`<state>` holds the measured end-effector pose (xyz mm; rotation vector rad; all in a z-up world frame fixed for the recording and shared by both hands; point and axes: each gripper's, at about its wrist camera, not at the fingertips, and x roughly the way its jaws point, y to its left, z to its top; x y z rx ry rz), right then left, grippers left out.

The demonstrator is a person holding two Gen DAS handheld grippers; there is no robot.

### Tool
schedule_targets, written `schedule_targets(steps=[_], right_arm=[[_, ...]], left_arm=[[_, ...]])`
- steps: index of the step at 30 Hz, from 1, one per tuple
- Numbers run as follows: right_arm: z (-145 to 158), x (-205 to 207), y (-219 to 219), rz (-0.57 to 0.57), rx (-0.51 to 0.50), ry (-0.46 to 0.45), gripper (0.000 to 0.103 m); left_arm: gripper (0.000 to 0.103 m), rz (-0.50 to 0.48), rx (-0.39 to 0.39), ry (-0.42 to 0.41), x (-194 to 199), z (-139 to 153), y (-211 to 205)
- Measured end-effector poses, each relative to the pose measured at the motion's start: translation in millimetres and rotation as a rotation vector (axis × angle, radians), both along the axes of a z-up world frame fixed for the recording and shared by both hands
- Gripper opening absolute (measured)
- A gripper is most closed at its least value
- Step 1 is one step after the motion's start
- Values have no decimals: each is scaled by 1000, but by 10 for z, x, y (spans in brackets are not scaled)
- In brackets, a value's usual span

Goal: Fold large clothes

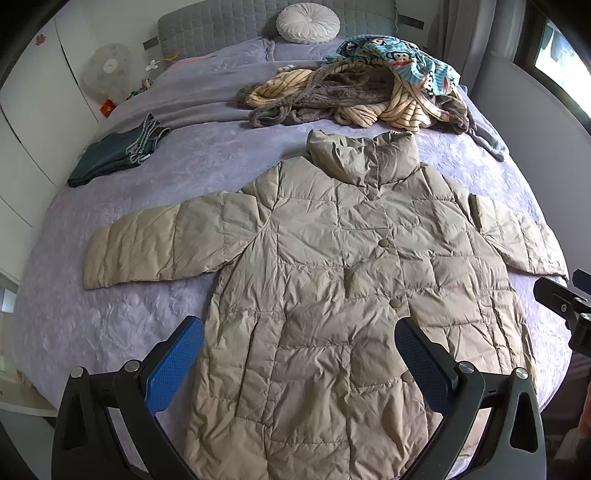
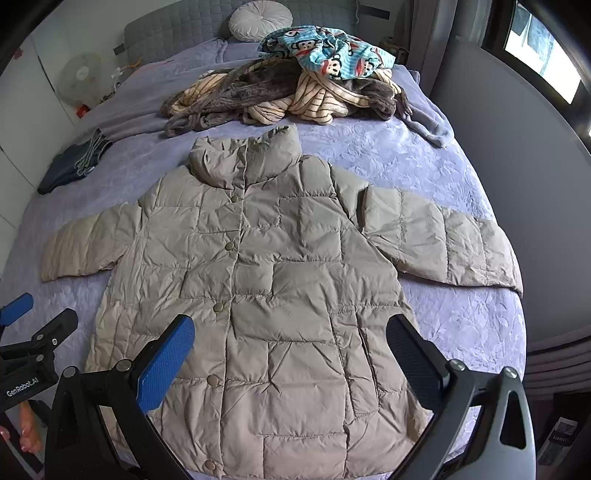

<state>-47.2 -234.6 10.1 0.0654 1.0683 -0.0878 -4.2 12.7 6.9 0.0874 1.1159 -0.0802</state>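
Observation:
A beige quilted puffer jacket (image 1: 332,266) (image 2: 266,277) lies flat and buttoned on the lilac bed, collar away from me, both sleeves spread sideways. My left gripper (image 1: 299,332) hovers open above the jacket's lower left half, nothing between its blue pads. My right gripper (image 2: 291,328) hovers open over the lower right half, also empty. The left gripper's black frame (image 2: 33,343) shows at the left edge of the right wrist view, and part of the right gripper's frame (image 1: 569,306) at the right edge of the left wrist view.
A heap of clothes (image 1: 354,92) (image 2: 288,85) lies beyond the collar. Folded dark jeans (image 1: 118,151) (image 2: 70,162) rest at the left. A round white cushion (image 1: 308,22) leans on the grey headboard. A fan (image 1: 107,70) stands left, a wall and window (image 2: 543,59) right.

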Motion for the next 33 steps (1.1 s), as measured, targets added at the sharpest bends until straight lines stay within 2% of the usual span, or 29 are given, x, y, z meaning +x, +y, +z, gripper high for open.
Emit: schedule_targets(steps=[33], right_arm=[[9, 22, 1, 3, -8, -2, 103]], left_arm=[[103, 2, 5, 3, 2, -5, -11]])
